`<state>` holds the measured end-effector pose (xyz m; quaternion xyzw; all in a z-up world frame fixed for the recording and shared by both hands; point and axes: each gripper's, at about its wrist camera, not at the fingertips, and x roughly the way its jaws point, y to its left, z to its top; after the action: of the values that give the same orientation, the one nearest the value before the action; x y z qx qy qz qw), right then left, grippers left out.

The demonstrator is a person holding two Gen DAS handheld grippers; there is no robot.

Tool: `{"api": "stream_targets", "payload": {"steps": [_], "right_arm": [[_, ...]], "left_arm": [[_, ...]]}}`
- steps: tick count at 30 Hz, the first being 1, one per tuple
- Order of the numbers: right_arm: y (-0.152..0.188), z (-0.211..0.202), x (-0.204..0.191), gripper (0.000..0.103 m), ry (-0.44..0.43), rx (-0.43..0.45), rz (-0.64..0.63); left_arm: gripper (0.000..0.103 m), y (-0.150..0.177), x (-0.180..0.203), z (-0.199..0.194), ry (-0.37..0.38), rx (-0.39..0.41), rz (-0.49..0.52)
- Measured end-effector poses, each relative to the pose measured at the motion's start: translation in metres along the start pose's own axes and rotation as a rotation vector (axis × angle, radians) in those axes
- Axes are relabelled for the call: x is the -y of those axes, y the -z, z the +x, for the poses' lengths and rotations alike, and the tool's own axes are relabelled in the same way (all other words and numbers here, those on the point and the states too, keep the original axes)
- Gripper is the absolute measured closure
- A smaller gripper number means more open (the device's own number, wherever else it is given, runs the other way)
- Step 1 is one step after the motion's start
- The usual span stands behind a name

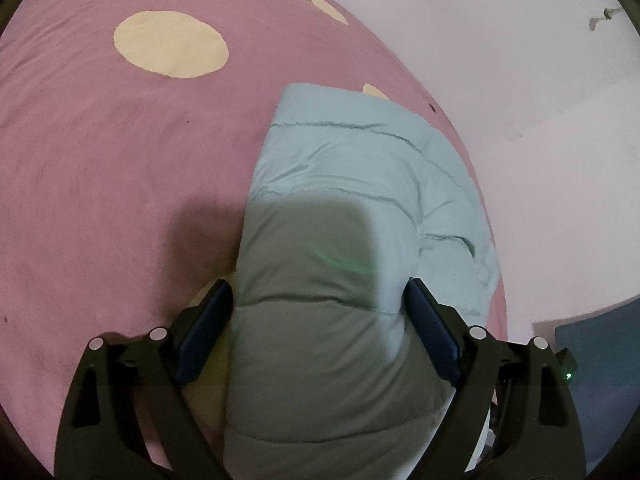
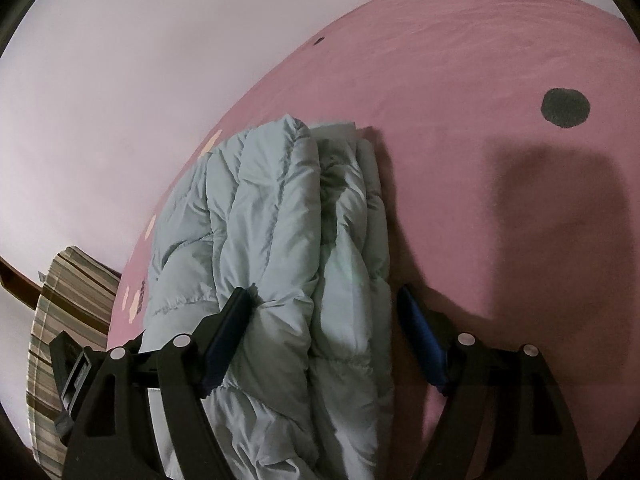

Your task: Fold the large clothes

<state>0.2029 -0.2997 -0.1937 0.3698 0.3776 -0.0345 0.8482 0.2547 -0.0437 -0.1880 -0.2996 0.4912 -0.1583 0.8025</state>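
Observation:
A pale blue quilted puffer jacket (image 1: 352,184) lies folded in a thick bundle on a pink bed sheet (image 1: 120,160). My left gripper (image 1: 318,296) is open, its jaws spread wide on either side of the near end of the bundle, just above it. In the right wrist view the same jacket (image 2: 272,216) shows its stacked folded layers. My right gripper (image 2: 326,300) is open too, its left finger (image 2: 236,312) lying on the fabric and its right finger (image 2: 418,328) beside the bundle over the sheet.
The pink sheet (image 2: 480,80) has cream dots (image 1: 170,42) and a dark dot (image 2: 565,106). A white wall (image 1: 520,60) borders the bed beside the jacket. A striped pillow (image 2: 60,320) lies at the bed's edge. A dark blue floor patch (image 1: 600,360) shows at the right.

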Motion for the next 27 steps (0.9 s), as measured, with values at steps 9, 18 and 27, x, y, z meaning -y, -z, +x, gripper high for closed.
{"api": "stream_targets", "payload": {"steps": [9, 18, 27], "right_arm": [[0.007, 0.001, -0.004, 0.029, 0.017, 0.007, -0.013], [0.013, 0.009, -0.018, 0.048, 0.012, -0.005, -0.011], [0.018, 0.013, -0.016, 0.063, -0.014, -0.006, 0.000]], "left_arm": [[0.016, 0.000, 0.001, 0.002, -0.011, 0.002, 0.009], [0.029, 0.000, 0.001, 0.004, -0.002, -0.007, 0.012], [0.047, -0.001, -0.003, 0.005, 0.008, 0.001, 0.019]]}}
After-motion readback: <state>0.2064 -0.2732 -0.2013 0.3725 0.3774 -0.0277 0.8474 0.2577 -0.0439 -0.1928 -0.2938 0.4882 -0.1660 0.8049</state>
